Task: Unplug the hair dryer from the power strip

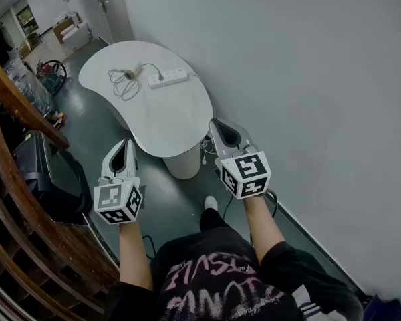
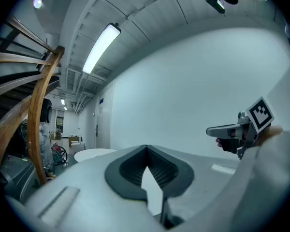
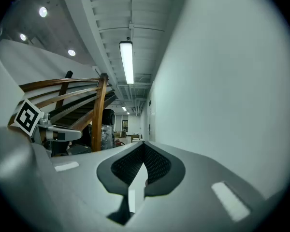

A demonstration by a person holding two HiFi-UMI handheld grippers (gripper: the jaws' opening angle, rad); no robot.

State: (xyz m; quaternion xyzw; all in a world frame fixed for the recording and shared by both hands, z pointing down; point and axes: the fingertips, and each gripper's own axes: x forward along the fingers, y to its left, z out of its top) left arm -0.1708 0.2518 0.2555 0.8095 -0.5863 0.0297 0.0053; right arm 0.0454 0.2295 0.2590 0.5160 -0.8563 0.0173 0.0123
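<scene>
Bare indoor hall, wooden stair railing (image 1: pixel 20 102), white wall (image 1: pixel 307 79), ceiling strip lights (image 3: pixel 127 62), grey floor (image 1: pixel 93 134).

- worktop (image 1: pixel 180 122): plain white, with no pattern
- power strip (image 1: pixel 168 79): white, like the worktop under it
- hair dryer (image 1: pixel 129 73): pale off-white, with a thin grey cord lying in loops
- left tool (image 1: pixel 128 142): light grey shell and black ribbed pads; its cube is white with black square markers
- right tool (image 1: pixel 217 124): the same light grey and black, with the same black-and-white cube
- floor (image 1: pixel 107 129): dark grey-green with a dull sheen
- wall (image 1: pixel 307 79): pale grey-white, unpatterned
- stair rail (image 1: pixel 20 105): warm brown wood
- shirt (image 1: pixel 214 286): black with pink lettering
- shoe (image 1: pixel 210 203): white
</scene>
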